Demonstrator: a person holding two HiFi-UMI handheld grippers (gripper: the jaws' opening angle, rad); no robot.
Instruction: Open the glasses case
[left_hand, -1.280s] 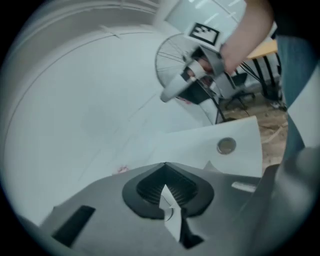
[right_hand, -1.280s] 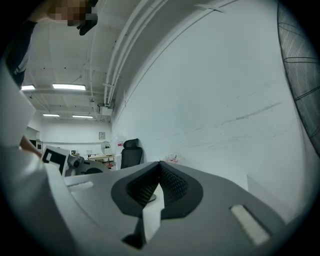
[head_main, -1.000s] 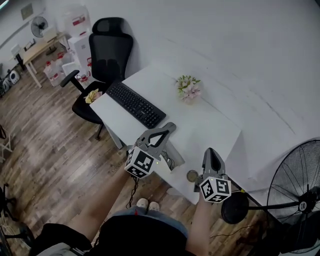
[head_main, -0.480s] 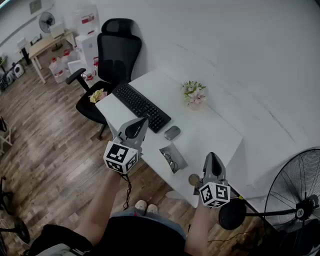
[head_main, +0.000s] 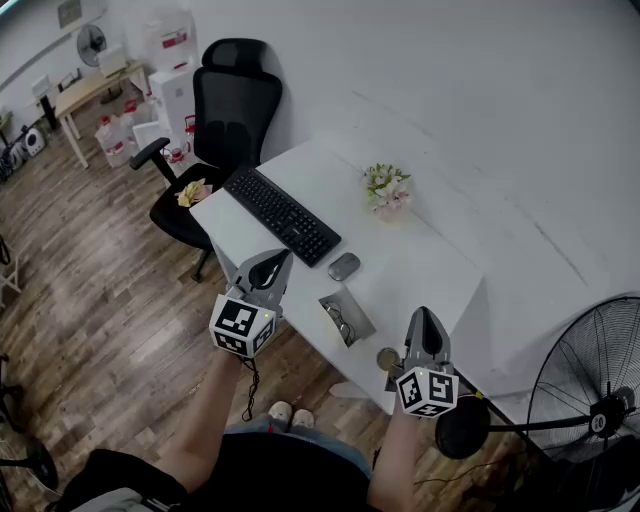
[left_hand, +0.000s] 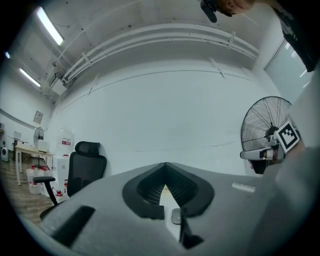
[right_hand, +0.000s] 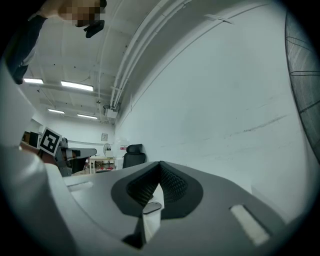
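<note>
Case (head_main: 358, 318): open, glasses (head_main: 338, 320) inside, 6 o'clock of mouse (head_main: 344, 265); task looks done. Left gripper (head_main: 280, 257), 9 o'clock, and right gripper (head_main: 424, 313), 4 o'clock: closed, empty

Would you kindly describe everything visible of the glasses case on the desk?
The glasses case is a small grey rectangular box, seemingly hard-shelled. It lies flat and open near the front edge of the white desk, close to the mouse, on the person's side of it. A pair of glasses lies inside. Nothing else touches it.
</note>
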